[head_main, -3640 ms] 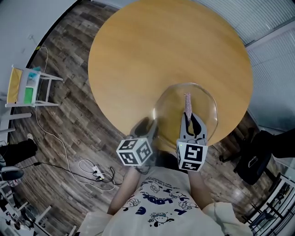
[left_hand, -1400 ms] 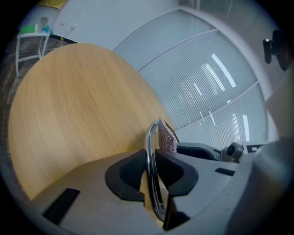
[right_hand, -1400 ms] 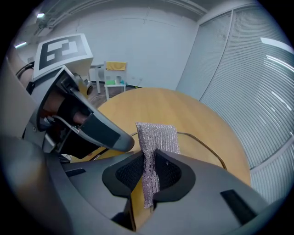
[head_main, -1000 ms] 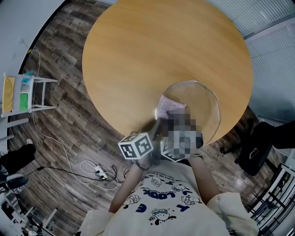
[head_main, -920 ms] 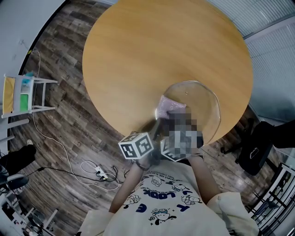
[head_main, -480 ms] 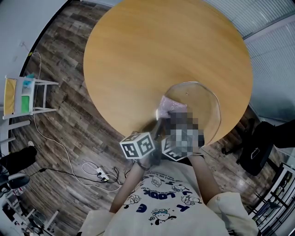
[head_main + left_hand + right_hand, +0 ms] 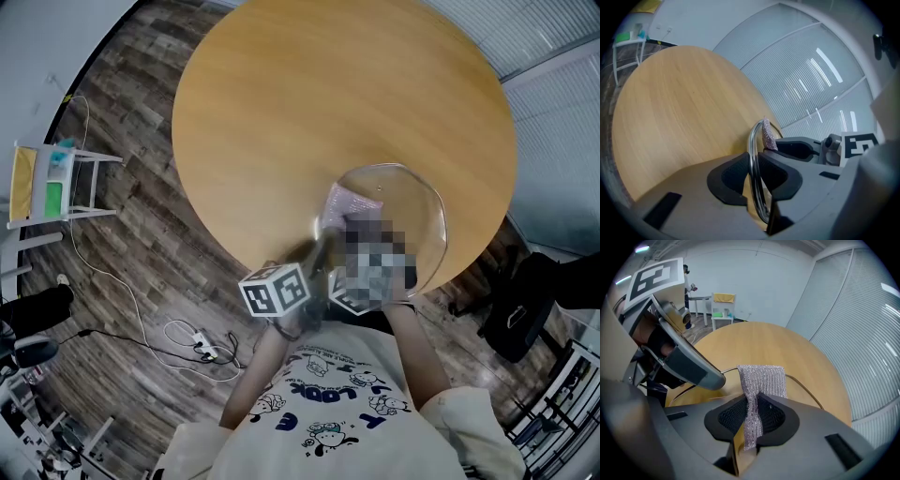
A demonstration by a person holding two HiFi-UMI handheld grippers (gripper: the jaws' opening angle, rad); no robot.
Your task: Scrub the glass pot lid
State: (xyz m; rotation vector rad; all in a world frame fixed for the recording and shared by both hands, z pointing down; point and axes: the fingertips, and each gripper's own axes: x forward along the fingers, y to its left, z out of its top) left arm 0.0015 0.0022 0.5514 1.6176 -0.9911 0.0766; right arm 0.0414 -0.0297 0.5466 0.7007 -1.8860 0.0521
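While the white-framed stand (image 7: 66, 173) with yellow and green items on it sits at the far left on the dark wood-plank floor (image 7: 141, 253), a thin pale cable (image 7: 127, 305) runs across the boards beside it. Next comes the round light-wood table (image 7: 328, 103), which fills the middle of the head view.

At the table's near edge is the left gripper (image 7: 752, 176), grey with black pads and a marker cube. Its jaws are drawn narrow and clamp the metal rim of the round clear glass pot lid (image 7: 412, 202), one pad on each face. The lid is tilted up above the table's near right edge and overlaps that edge. Whether its far rim touches the wood cannot be told.

On the lid's left part lies the silvery mesh scrubbing cloth (image 7: 761, 378), spread flat at its free end. Its lower strip is pinched between the closed black pads of the right gripper (image 7: 752, 418), just right of the left one. In the head view a mosaic patch covers that gripper.

Below both, the person's cream T-shirt (image 7: 328, 403) with blue print shows. Pale slatted blinds (image 7: 553, 103) line the right side.
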